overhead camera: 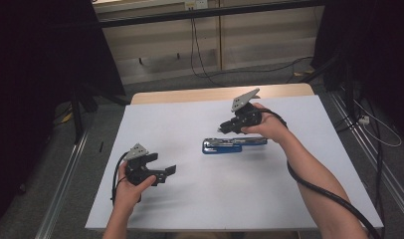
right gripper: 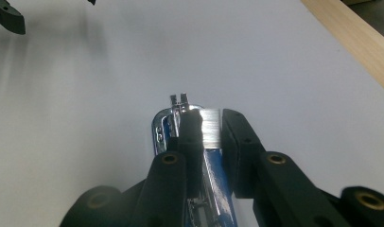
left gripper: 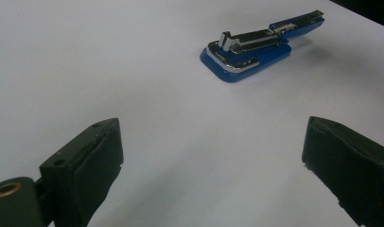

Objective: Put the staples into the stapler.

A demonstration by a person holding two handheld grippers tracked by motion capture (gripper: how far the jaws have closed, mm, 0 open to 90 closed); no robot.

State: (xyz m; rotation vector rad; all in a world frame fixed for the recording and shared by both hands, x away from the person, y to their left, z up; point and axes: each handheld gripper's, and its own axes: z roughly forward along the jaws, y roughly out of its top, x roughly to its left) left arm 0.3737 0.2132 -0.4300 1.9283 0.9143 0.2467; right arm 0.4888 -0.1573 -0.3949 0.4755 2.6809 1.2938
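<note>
We see a blue stapler (overhead camera: 234, 145) lying flat near the middle of a white table (overhead camera: 180, 209), its magazine swung open so that the chrome rail is exposed. In the right gripper view, the right gripper (right gripper: 210, 126) has its jaws drawn in narrow, and between them sits a bright strip of staples (right gripper: 210, 131), held just above the stapler's open channel; we judge the pads to be pressing on the strip, though the contact itself is partly hidden. In the high view, the right gripper (overhead camera: 225, 127) hangs over the stapler's rear half. The left gripper (overhead camera: 165, 172) rests well apart, toward the near left of the table, with its jaws spread wide and nothing between them; its own view looks across bare tabletop toward the stapler (left gripper: 256, 47). We judge the work in hand to be loading the strip into the rail. The main risks follow from alignment: a strip lowered at a tilt could straddle the rail's edge and jam, too firm a squeeze could snap it into pieces, and, since nothing steadies the stapler, a sideways push could slide it across the smooth surface.
</note>
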